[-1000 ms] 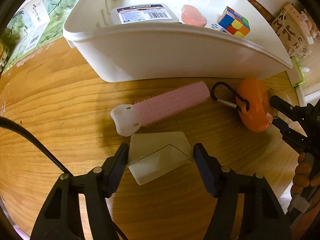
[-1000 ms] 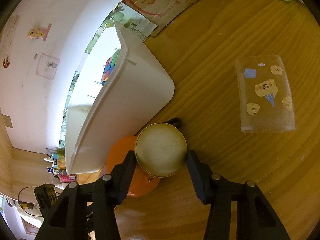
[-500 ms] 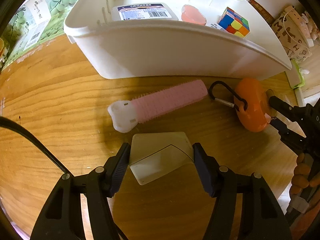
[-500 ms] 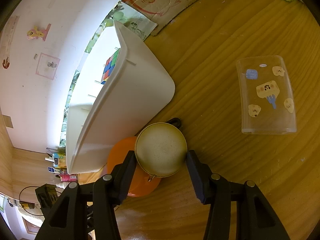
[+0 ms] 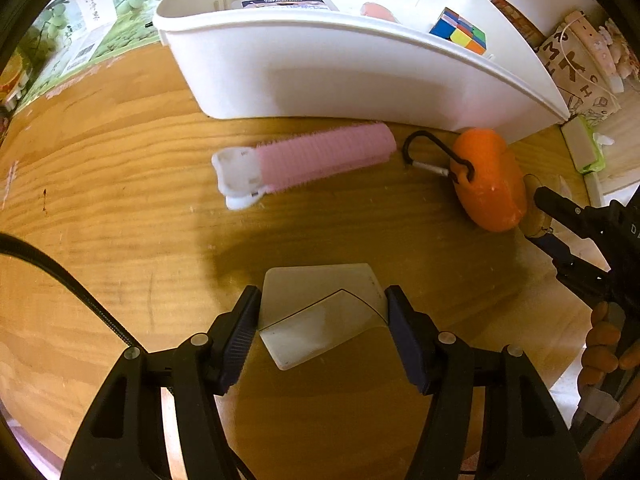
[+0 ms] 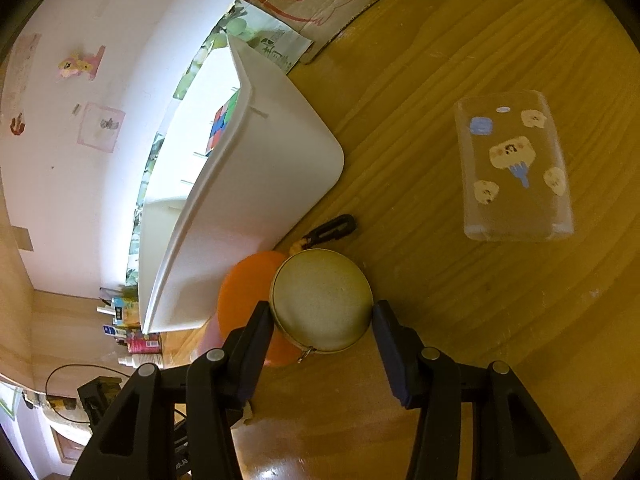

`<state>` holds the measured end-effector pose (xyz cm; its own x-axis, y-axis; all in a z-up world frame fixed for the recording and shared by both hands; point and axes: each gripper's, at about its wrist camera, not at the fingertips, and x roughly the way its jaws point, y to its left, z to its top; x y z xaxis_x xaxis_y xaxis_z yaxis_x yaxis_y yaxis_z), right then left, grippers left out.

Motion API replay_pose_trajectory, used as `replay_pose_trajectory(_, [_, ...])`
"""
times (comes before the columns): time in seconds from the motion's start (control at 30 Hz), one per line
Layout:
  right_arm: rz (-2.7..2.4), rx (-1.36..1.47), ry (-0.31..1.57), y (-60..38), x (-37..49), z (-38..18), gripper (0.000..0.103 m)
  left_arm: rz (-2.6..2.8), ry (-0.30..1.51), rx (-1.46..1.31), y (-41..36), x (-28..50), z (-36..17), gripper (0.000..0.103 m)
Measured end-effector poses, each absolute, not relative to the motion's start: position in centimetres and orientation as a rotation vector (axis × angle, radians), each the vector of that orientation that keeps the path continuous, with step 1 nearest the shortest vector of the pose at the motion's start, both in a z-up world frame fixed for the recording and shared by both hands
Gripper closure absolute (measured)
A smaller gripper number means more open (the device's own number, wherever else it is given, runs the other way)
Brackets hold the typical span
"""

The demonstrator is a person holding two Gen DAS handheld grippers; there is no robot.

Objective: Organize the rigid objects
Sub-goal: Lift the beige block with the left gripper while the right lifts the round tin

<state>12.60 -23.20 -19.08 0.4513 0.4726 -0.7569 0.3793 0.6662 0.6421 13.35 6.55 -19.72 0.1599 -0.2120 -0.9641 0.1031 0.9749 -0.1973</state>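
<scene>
Left wrist view: the left gripper [image 5: 322,320] was clamped on a white box [image 5: 320,316] above the table [image 5: 120,200], short of the white bin [image 5: 360,64]. Its slanted hold risked slipping. The right gripper [image 6: 322,320] pinched a round case [image 6: 322,300].

orange pouch [image 6: 244,280] half hidden behind round case [image 6: 322,300], bin contents [image 5: 460,32] partly masked — labels unreadable
</scene>
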Motion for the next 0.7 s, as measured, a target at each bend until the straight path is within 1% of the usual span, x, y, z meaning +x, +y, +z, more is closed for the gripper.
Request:
replay_pose_trajectory(0.4, [0.161,0.852,1.159,-23.7,10.6,-17.7,0.052,-0.183,1.335,-0.092,4.5,8.5,-17.4,0.037])
replay_pose_trajectory(0.7, [0.252,0.764,1.14,-24.2,9.8,-15.1,0.052,-0.166,1.267,-0.073,1.9,5.6,-14.4,0.036])
